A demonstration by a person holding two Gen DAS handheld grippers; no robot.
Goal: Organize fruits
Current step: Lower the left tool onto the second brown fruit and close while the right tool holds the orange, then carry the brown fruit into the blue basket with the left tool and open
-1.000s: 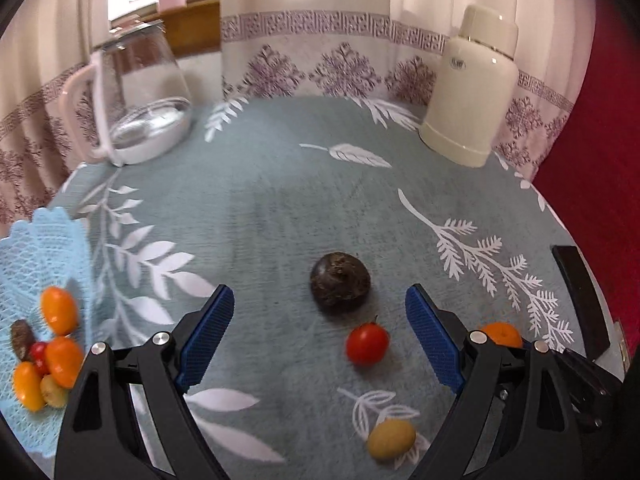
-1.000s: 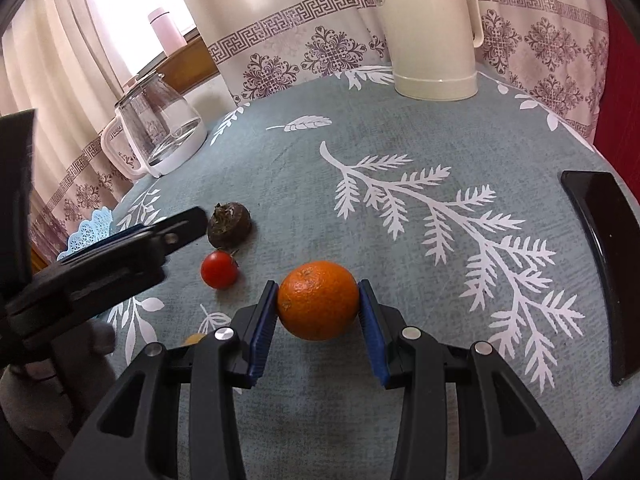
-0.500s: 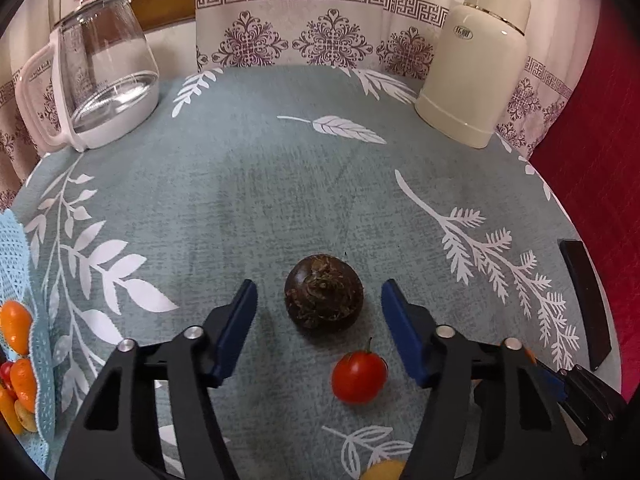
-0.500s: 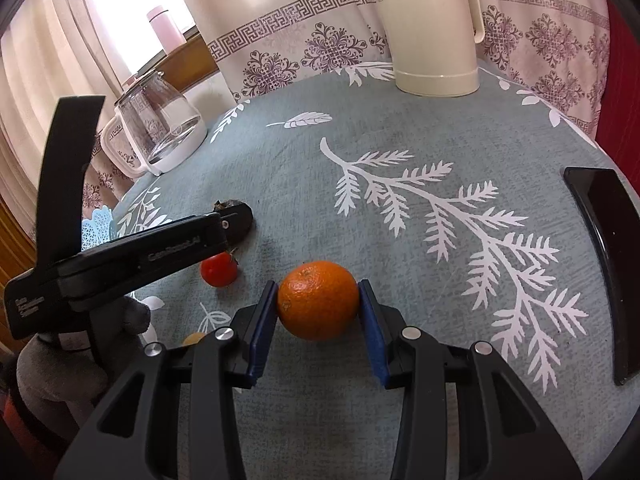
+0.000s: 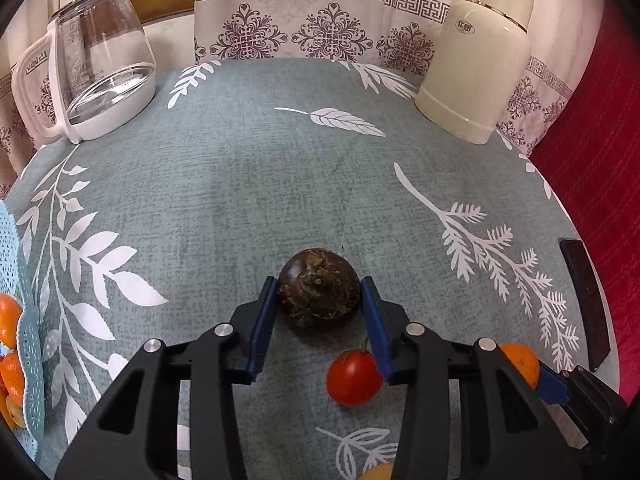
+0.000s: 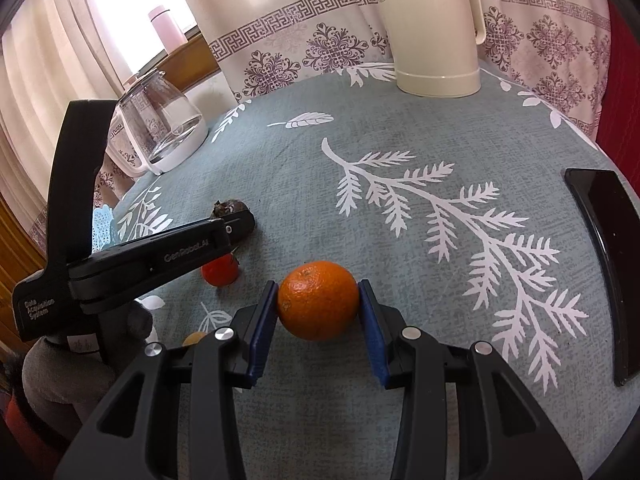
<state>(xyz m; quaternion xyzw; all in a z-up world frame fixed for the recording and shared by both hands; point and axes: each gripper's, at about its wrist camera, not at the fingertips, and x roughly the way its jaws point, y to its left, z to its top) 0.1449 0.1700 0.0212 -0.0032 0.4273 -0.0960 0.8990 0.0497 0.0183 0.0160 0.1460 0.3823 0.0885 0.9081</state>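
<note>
A dark brown round fruit [image 5: 319, 280] sits on the tablecloth between the blue pads [image 5: 264, 320] of my left gripper [image 5: 319, 296], which is shut on it with both pads touching its sides. Just behind the right pad lies a red tomato [image 5: 354, 378]. My right gripper [image 6: 319, 308] is shut on an orange [image 6: 318, 292] low over the cloth. From the right wrist view the left gripper [image 6: 236, 226] hides most of the dark fruit [image 6: 228, 207] and part of the tomato [image 6: 219, 273]. A small yellow fruit [image 6: 195, 338] lies nearby.
A blue lace plate [image 5: 28, 332] with several small fruits is at the far left. A glass kettle [image 5: 96, 64] stands back left and a cream thermos [image 5: 476, 56] back right. A black flat device [image 6: 600, 264] lies by the right table edge. A grey-gloved hand [image 6: 80, 360] holds the left gripper.
My left gripper moved forward over the table and went from open to shut around the dark fruit. The right gripper stayed still with the orange.
</note>
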